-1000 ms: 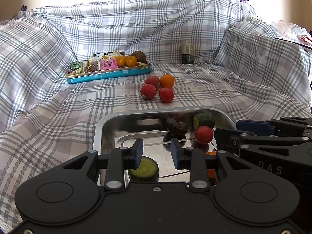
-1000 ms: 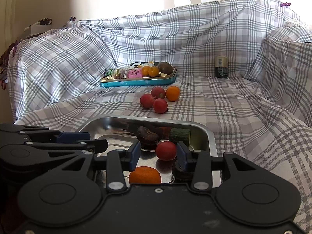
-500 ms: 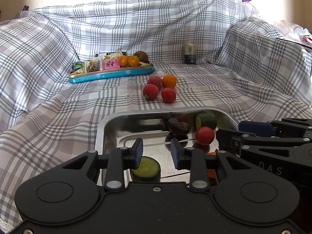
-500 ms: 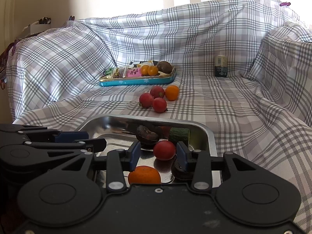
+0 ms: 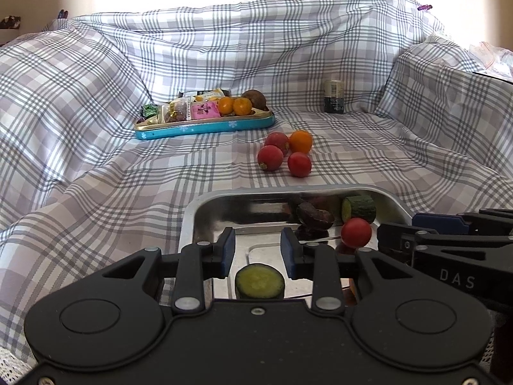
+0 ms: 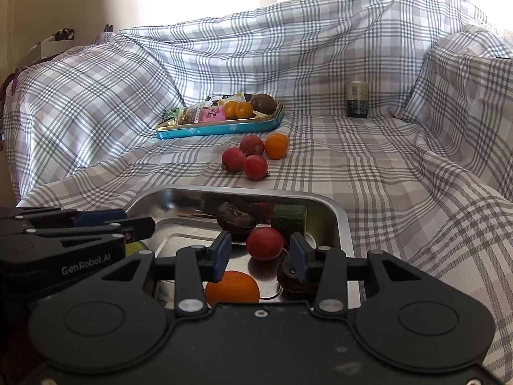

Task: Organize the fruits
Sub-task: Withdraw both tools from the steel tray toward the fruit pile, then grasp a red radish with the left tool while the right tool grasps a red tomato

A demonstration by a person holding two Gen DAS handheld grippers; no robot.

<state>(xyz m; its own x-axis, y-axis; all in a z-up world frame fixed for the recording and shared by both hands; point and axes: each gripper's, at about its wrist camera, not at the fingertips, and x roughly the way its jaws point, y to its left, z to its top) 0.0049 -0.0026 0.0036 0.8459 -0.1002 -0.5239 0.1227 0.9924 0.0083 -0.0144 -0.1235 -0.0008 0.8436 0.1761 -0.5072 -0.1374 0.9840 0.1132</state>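
Both claws — left gripper [image 5: 256, 250], right gripper [image 6: 260, 249] — released, empty, above the metal tray [image 6: 340, 221]. Four loose fruits [image 6: 255, 166] lie clustered on the checked cloth [image 6: 384, 173] beyond. We judge them light, round, smooth — grasp across the middle, gently.

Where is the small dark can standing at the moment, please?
In both views, the small dark can stands upright at the back right of the plaid cloth, right of the blue tin tray.

Both wrist views low, close over near edge of steel tray [image 5: 192, 211] [image 6: 344, 224], facing plaid-covered sofa back. Left view from tray's near-left corner, right view from near-right corner. Shared: tray, teal tin [image 5: 205, 126] [image 6: 221, 126], loose fruits [image 5: 285, 154] [image 6: 253, 157].
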